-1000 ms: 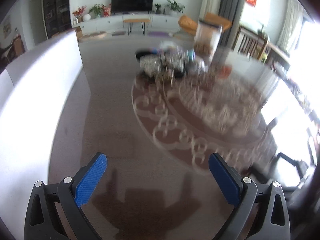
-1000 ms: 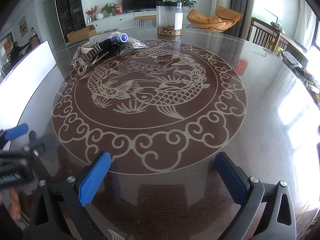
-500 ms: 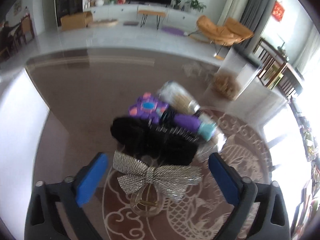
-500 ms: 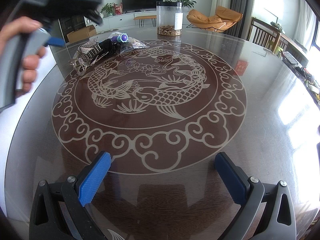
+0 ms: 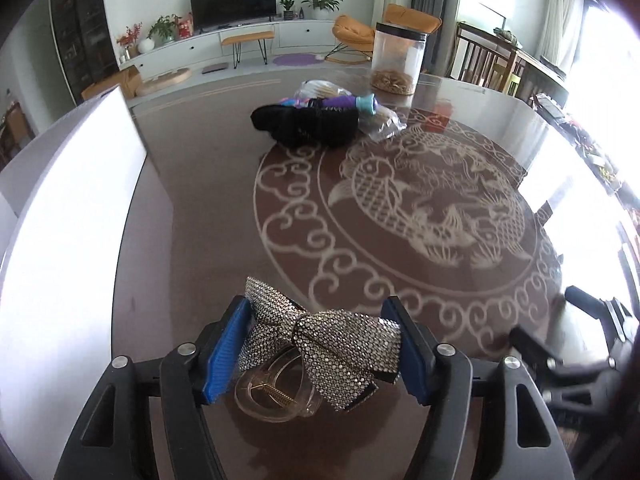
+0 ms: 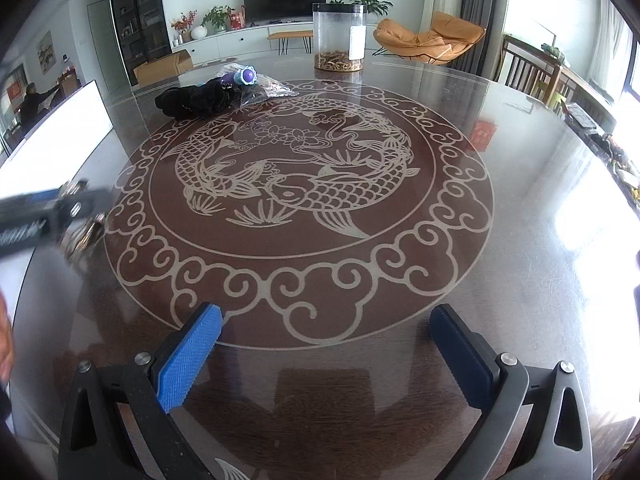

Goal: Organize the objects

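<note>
Left gripper (image 5: 320,354) jaws closing around rhinestone bow clip (image 5: 324,344) above table (image 5: 208,200).

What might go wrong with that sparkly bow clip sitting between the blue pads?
The left tool is closing on the rhinestone bow hair clip. The pads catch only the bow's soft wing tips, so it may bend and slip. The clear claw hangs below the pads, so it may swing or knock the glossy table.
</note>
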Motion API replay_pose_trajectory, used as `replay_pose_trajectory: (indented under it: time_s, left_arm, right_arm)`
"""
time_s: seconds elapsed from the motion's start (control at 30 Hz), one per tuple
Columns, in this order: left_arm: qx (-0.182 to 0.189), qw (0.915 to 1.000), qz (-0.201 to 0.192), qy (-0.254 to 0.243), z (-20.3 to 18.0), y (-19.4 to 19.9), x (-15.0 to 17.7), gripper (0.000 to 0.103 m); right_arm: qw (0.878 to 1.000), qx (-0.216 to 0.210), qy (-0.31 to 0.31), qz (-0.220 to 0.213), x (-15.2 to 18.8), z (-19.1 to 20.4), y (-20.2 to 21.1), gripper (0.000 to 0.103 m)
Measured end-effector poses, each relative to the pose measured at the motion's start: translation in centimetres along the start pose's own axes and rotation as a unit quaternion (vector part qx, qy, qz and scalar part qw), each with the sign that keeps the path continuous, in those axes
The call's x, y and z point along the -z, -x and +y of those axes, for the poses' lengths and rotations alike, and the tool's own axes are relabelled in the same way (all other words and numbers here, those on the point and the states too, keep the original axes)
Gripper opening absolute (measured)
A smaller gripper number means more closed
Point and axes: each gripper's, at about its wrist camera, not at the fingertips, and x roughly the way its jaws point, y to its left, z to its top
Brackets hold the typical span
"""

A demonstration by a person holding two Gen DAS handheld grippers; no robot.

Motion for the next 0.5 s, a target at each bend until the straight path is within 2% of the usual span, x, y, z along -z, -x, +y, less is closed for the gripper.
replay_pose_trajectory:
  time_s: [0.1,0.3,0.5]
  left_arm:
    - [0.012,0.9999,0.004,0.009,0.1,0.3,1.4,0.08]
    - [0.049,0.998,0.013,0.04,0.8,0.6,2.8,0.08]
    - [0.055,0.997,0.012,0.053,1.3,-0.1,2.8,0.08]
  right_arm:
    - [1.0,0.0,0.0,0.0,0.0,0.0,0.0,0.103]
    - [1.0,0.0,0.0,0.0,0.0,0.0,0.0,0.103]
    - [1.0,0.0,0.0,0.0,0.0,0.0,0.0,0.103]
